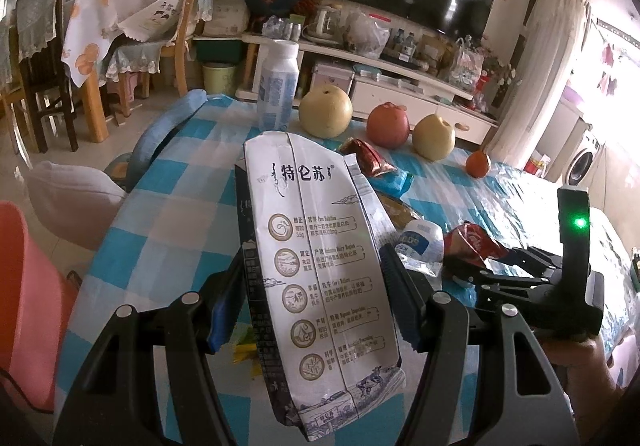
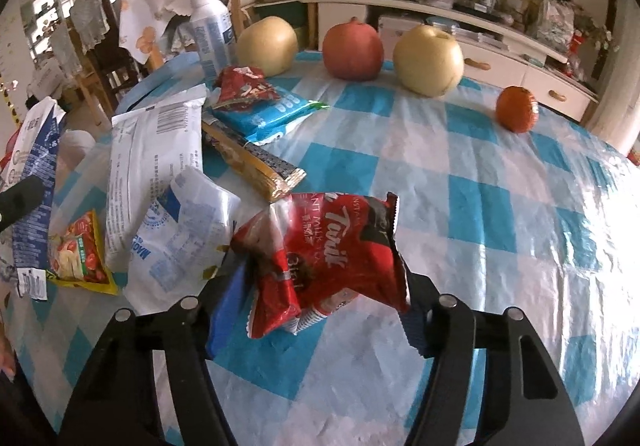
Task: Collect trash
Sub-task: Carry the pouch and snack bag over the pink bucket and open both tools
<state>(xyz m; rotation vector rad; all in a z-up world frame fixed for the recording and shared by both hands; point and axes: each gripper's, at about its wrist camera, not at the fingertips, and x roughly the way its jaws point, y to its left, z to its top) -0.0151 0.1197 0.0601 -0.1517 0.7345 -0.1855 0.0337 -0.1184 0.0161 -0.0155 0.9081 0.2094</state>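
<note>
Milk carton (image 1: 320, 278) upright, long axis vertical, clamped in left tool (image 1: 312, 286); right tool (image 2: 320, 278) gripping red wrapper (image 2: 332, 254).

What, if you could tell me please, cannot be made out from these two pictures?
- Left wrist view: the table behind the milk carton, hidden by the carton.
- Right wrist view: the red wrapper hides whether the right tongs press it.
- Both views: small print on packaging is unreadable.

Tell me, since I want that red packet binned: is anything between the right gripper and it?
Nothing visible. The red packet already sits between the right gripper's fingers; the white bag lies off to its left, clear of the gap.
</note>
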